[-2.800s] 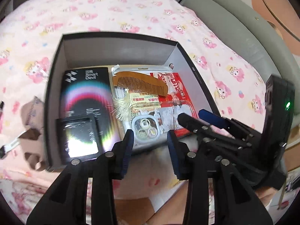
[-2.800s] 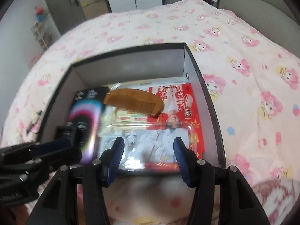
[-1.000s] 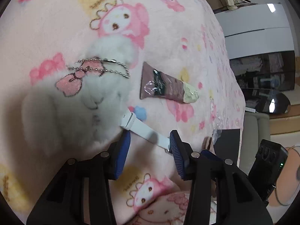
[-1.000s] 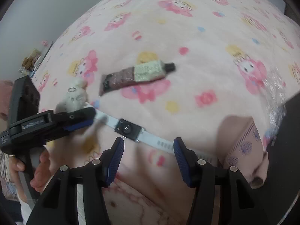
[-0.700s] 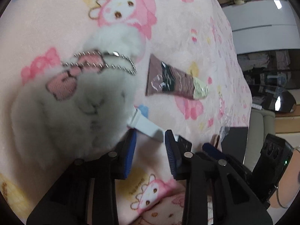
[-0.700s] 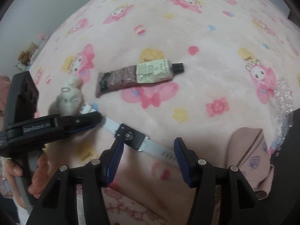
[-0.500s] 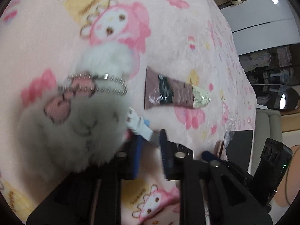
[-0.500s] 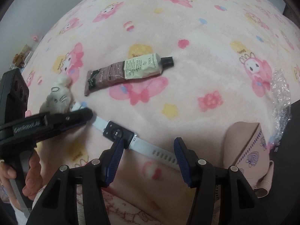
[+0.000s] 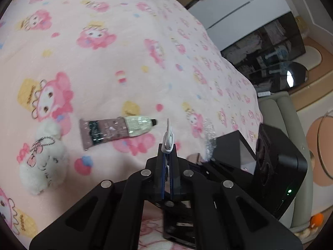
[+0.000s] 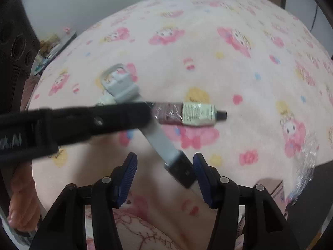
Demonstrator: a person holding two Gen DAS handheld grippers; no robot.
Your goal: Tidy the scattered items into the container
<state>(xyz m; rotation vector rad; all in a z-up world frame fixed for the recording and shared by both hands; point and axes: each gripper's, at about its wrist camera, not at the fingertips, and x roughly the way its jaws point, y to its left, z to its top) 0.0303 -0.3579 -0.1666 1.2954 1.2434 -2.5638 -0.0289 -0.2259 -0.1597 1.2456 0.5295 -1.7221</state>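
Observation:
My left gripper [image 9: 167,154] is shut on the white strap of a watch [image 9: 168,137], and the strap's end sticks up past the fingertips. In the right wrist view the left gripper [image 10: 143,112] crosses from the left, holding the watch [image 10: 160,141] lifted off the pink blanket; its black body [image 10: 182,171] hangs low. My right gripper [image 10: 165,179] stands open, with the watch body close to its right finger; contact is unclear. A brown and cream tube [image 9: 118,130] and a white plush keychain [image 9: 41,162] lie on the blanket.
The black box [image 9: 229,145] shows only a corner at the right, with crumpled bubble wrap [image 9: 208,133] beside it. A pink pouch [image 10: 272,189] lies near the box corner. A person's hand [image 10: 22,198] holds the left gripper's handle. A grey sofa [image 9: 276,112] borders the bed.
The left gripper's jaws closed on the white strap next to the plush, then rose and rolled, lifting the watch off the blanket. The right gripper stayed open and shifted slightly.

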